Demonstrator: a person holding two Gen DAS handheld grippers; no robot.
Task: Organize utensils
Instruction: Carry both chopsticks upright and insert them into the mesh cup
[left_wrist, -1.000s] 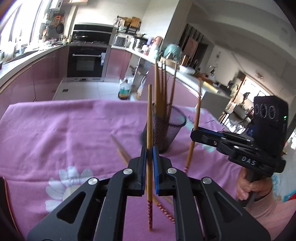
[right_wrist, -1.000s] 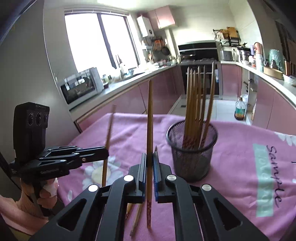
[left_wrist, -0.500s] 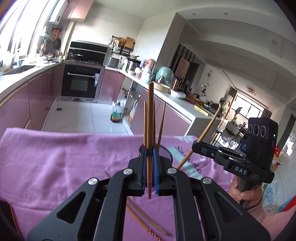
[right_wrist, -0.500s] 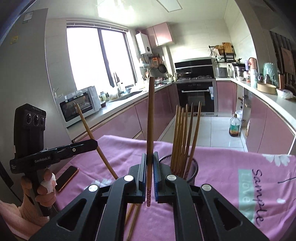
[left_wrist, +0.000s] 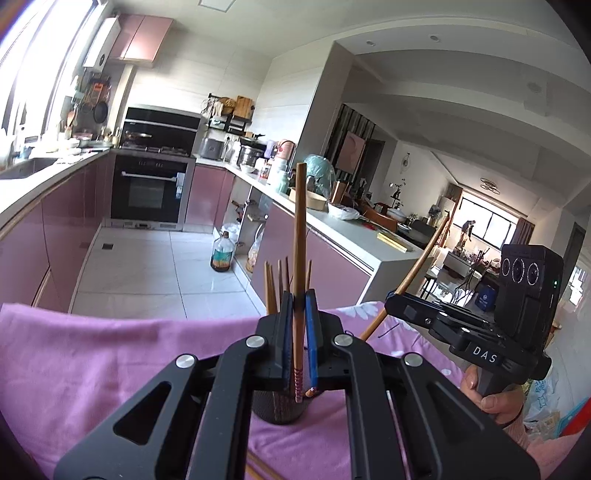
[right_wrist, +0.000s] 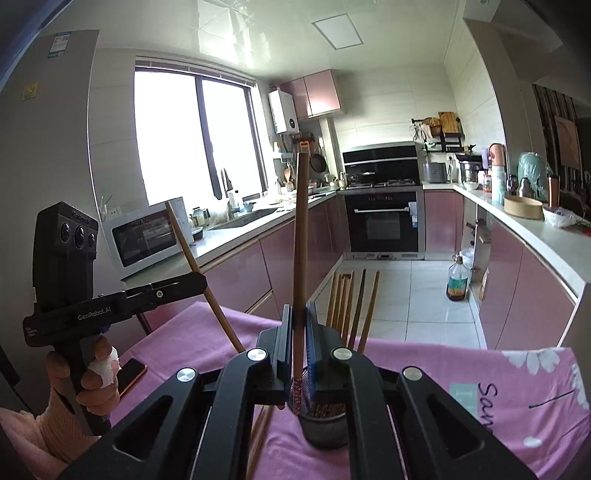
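Fingers of my left gripper are clamped on a long brown wooden chopstick, which stands upright between the blue pads, its patterned lower end poking out just below them. Directly beneath, my own gripper body hides most of the black mesh cylinder holder; I see only its lower wall on the pink flowered tablecloth and the tips of the chopsticks standing in it above my fingers. At the near edge of the cloth, two loose chopsticks are cut off by the frame.

Further right, my right gripper is likewise closed on a second wooden chopstick, upright, its decorated end just over the holder's rim. The holder's wall again shows only partly under the fingers. In the left view that chopstick leans out of the right gripper, its lower part blocked. A dark phone lies near the cloth's left edge, half hidden by the person's hand on the left handle.
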